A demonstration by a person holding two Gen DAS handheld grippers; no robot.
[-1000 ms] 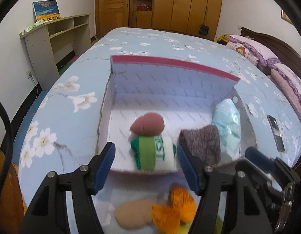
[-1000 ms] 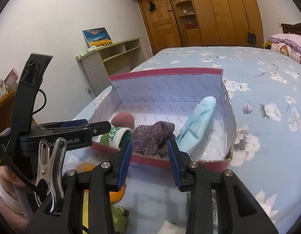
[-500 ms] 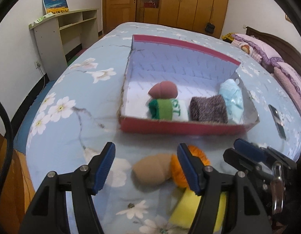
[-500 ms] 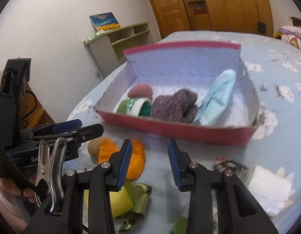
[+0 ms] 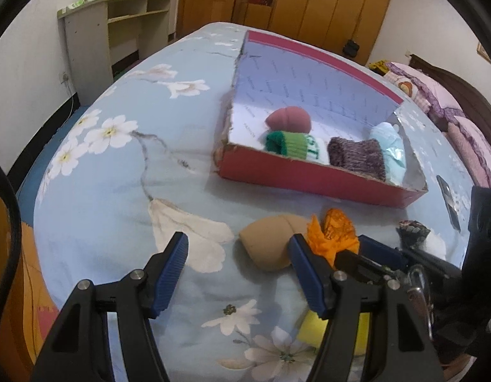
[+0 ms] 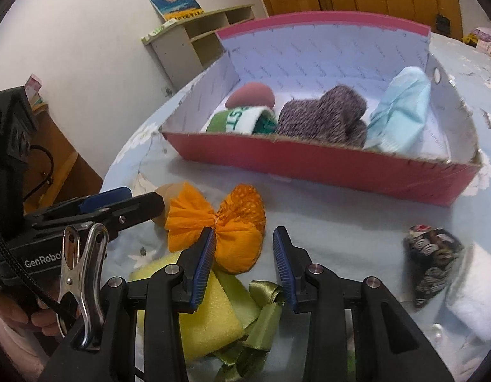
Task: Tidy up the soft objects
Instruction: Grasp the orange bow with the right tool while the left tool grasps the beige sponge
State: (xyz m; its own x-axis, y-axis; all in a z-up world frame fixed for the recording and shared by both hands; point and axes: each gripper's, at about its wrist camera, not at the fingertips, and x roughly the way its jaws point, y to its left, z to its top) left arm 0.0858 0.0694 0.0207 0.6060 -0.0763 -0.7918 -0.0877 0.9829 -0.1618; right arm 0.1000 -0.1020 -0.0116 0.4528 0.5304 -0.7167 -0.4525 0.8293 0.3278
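A red box [image 5: 309, 181] [image 6: 309, 165] on the flowered bed holds a maroon pad [image 5: 290, 119], a green-white sock [image 5: 293, 145], a purple knit sock [image 6: 325, 114] and a light blue cloth [image 6: 401, 111]. In front of it lie a tan pad [image 5: 267, 248], an orange fabric bow [image 6: 223, 226] [image 5: 334, 232], a yellow sponge [image 6: 194, 321], a green ribbon [image 6: 261, 318], a black patterned pouch [image 6: 433, 258] and a white cloth [image 6: 477, 299]. My left gripper [image 5: 237, 273] is open just before the tan pad. My right gripper [image 6: 242, 264] is open over the orange bow.
A shelf unit [image 5: 111, 35] stands at the left wall. Wooden wardrobes [image 5: 309, 3] stand behind the bed. Pillows [image 5: 461, 133] and a dark phone [image 5: 447, 197] lie at the right. The bed edge drops off at the left.
Both grippers have pulled back from the box and lowered towards the loose items in front of it. The items in the box have not moved.
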